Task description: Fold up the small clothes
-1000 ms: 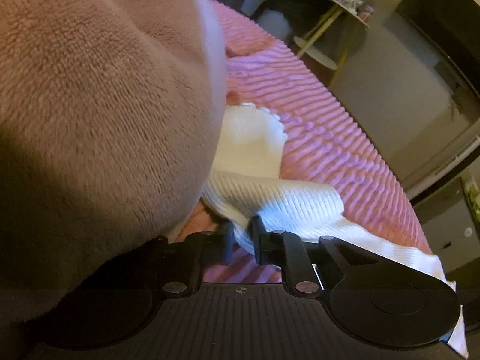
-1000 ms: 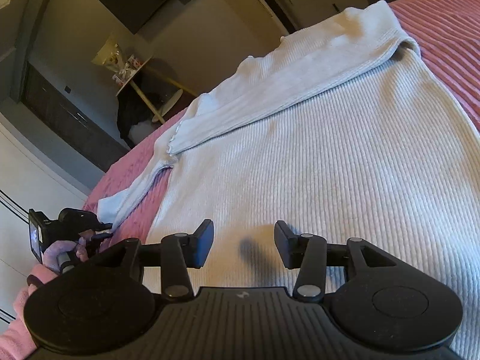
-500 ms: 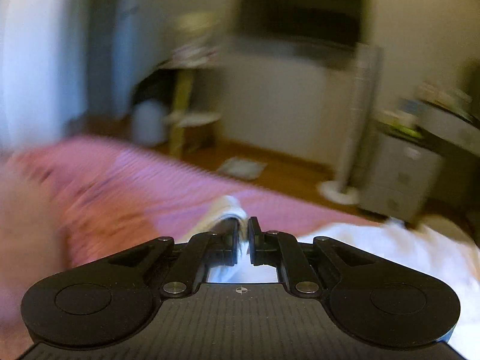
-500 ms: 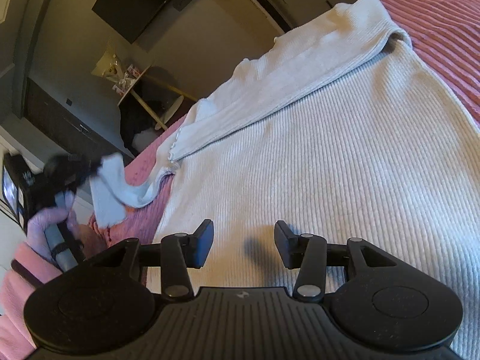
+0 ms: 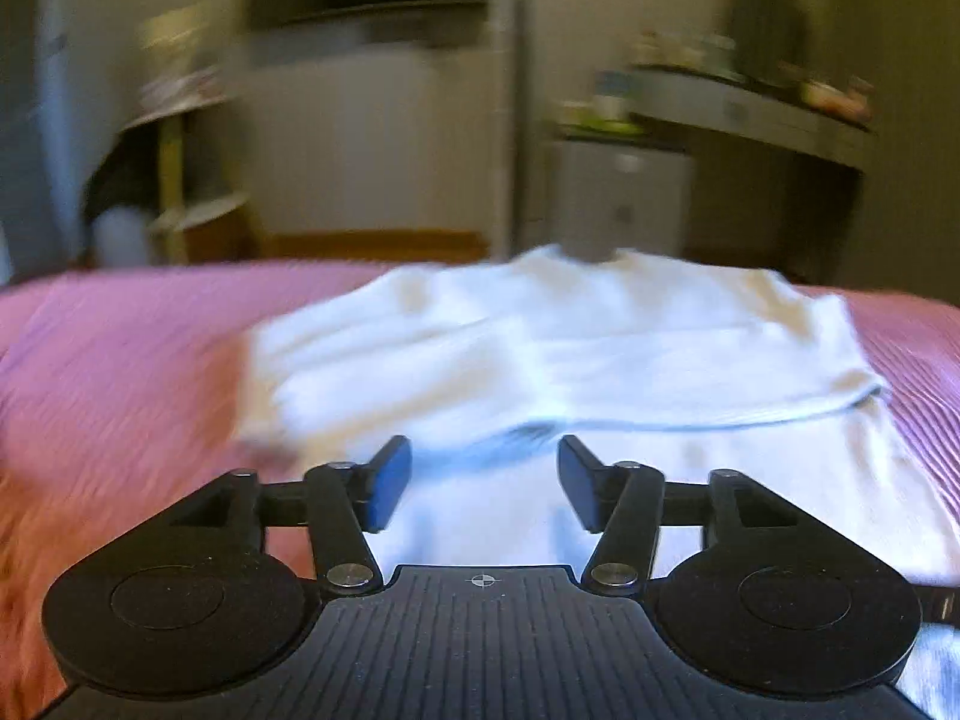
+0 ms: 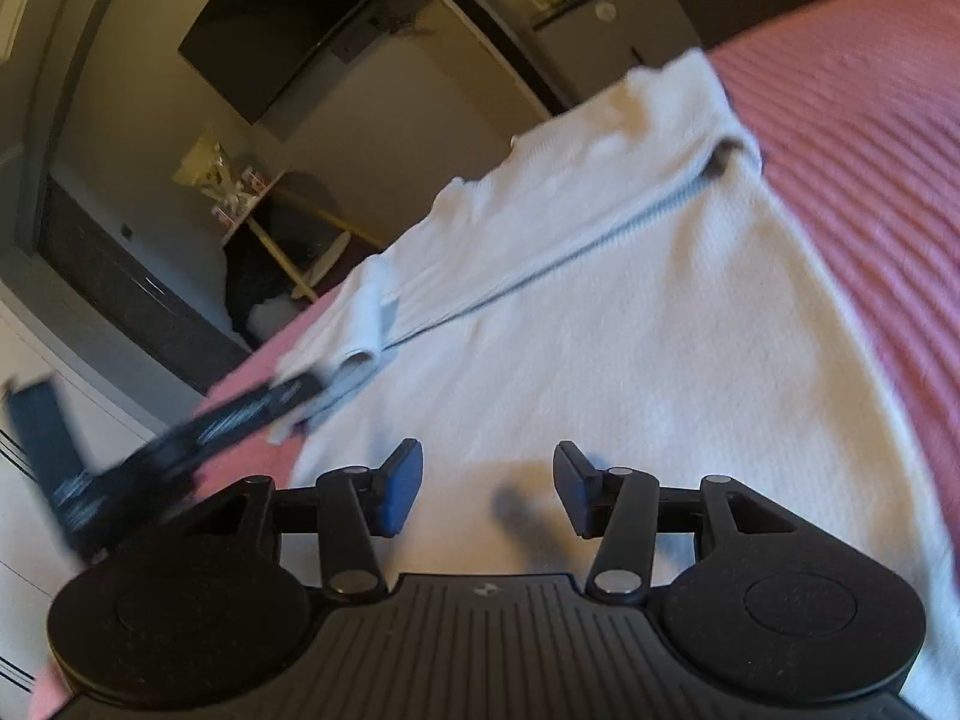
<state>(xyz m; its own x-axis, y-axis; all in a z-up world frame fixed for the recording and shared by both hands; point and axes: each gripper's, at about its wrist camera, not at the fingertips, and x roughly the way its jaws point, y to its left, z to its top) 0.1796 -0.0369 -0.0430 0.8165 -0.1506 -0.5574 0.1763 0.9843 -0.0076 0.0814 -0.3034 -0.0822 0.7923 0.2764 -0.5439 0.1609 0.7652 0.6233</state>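
A white ribbed sweater [image 5: 570, 348] lies flat on the pink bedspread [image 5: 120, 348], one sleeve folded across its chest. My left gripper [image 5: 483, 462] hovers over the sweater's near part with its jaws opening and nothing between them. In the right wrist view the sweater [image 6: 600, 330] fills the middle, and the second sleeve [image 6: 366, 312] lies bunched on its left edge. The left gripper [image 6: 300, 393] shows there as a blurred black shape right at that sleeve's end. My right gripper [image 6: 486, 468] stands over the sweater's body, its jaws opening and empty.
Beyond the bed's far edge stand a yellow-legged side table [image 5: 174, 168], a small white cabinet [image 5: 624, 192] and a desk [image 5: 750, 108] with small items. A dark screen [image 6: 288, 30] hangs on the wall. Pink bedspread [image 6: 870, 120] lies bare right of the sweater.
The left gripper lifted the sleeve cuff off the bedspread, swung it over onto the sweater and let go, its jaws now apart. The right gripper's jaws widened slightly.
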